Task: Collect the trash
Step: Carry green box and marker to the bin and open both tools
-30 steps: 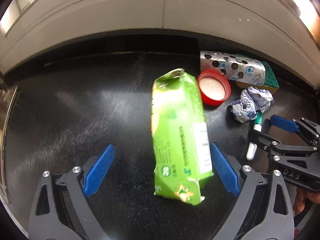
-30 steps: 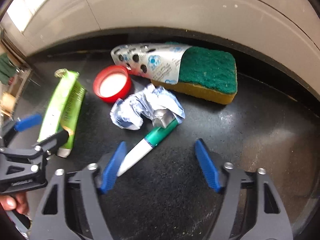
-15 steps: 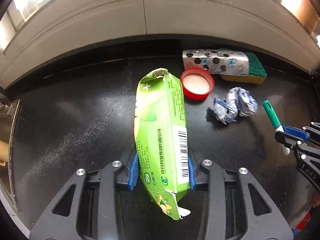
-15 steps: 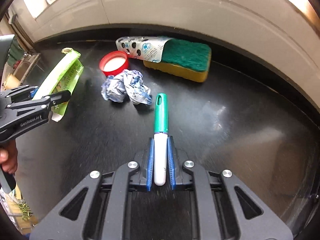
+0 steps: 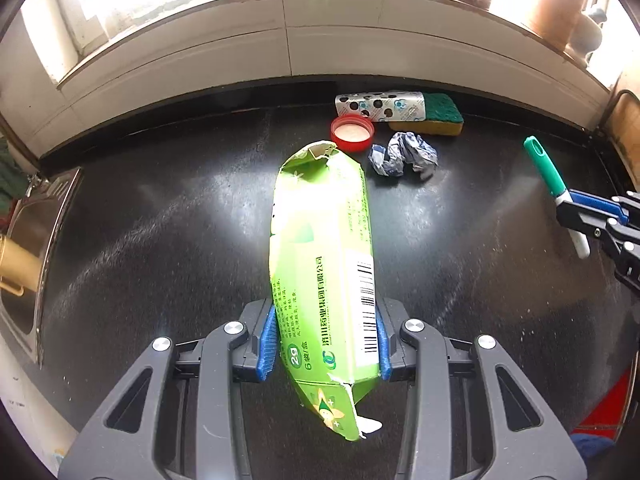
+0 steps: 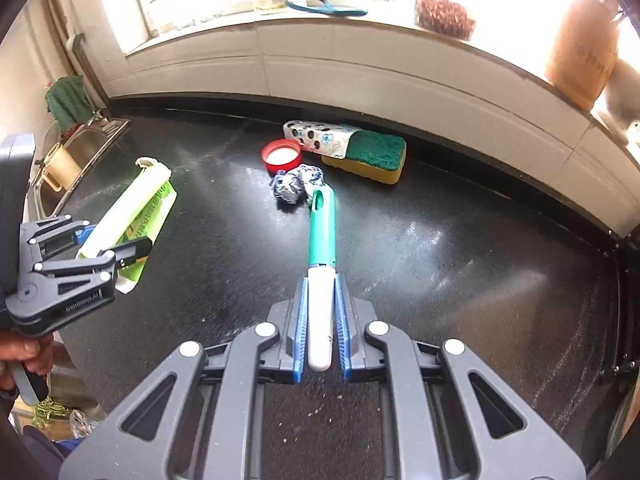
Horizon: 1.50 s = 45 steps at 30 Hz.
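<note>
Grip counts now: left tongs (image 5: 323, 342) pinch the green carton (image 5: 324, 276) at frame centre, right tongs (image 6: 320, 334) clamp the marker (image 6: 321, 264), so carry both level without squeezing harder.

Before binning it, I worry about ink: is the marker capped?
Capped. The green cap covers the front of the marker, and no tip shows; the right gripper clamps its white barrel.

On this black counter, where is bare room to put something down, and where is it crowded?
Bare: the wide stretch of the black counter right of the sponge, and the stretch between the sink and the green carton. Crowded: the back middle, with red lid, crumpled wrapper and sponge close together.
</note>
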### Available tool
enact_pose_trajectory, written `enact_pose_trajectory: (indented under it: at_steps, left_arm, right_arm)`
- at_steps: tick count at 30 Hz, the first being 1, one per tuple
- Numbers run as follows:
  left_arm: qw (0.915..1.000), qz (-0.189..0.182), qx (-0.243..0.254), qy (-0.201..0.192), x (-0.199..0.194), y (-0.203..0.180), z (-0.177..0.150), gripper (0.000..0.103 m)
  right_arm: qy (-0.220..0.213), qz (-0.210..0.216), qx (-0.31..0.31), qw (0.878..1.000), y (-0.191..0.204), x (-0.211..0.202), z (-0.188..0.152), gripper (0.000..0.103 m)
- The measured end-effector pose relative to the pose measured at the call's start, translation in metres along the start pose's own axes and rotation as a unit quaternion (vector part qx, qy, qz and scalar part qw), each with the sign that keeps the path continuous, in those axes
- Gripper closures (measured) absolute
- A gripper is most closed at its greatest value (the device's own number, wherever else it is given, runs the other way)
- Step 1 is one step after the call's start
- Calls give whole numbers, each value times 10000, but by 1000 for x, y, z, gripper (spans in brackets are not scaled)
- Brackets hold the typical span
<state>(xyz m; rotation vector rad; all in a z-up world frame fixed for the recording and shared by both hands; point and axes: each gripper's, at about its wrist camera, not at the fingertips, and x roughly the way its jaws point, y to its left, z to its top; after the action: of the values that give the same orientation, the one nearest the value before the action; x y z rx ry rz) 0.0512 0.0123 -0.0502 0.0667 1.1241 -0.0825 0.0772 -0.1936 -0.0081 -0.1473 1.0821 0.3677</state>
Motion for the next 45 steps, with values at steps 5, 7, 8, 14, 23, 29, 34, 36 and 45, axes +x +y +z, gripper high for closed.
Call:
enact_pose_trajectory:
  at_steps: [5,7,8,14,23,29,34,36,45]
  left_arm:
    - [9997,92,-151,-139,-20,9,-18,66]
    - [9993,150,-281,-189,-29,17,-26,66]
    - [9990,186,-359,-215,-34,23,-30,66]
    - [9929,570,-1001,-312,-61,68,-66,66]
    - [9555,1556,-2506,-81,-101,170,-183,65]
    - [9121,1917,-3605,366,-109,224,-286,65]
    - [8808,1885,-4308,563,-100,258,-355,65]
    - [8724,1836,-4493,573,-91,269,-374,65]
    - [8559,1543,-4911,499,-46,315,-426,65]
  right_arm:
    - [-61,46,-132,9999,14,-10,-5,89]
    - [-71,119,-205,9997,23,-15,-6,89]
    - [-71,174,-246,9995,29,-15,-5,89]
    - [-44,649,-839,9943,93,-12,3,89]
    - [396,1892,-2417,9509,268,15,-8,89]
    - [977,2635,-3431,8963,394,37,-43,89]
    - [1502,2965,-3937,8570,481,58,-81,89]
    - [1653,3004,-4067,8468,506,67,-93,89]
    - [2034,2896,-4457,8223,593,118,-130,89]
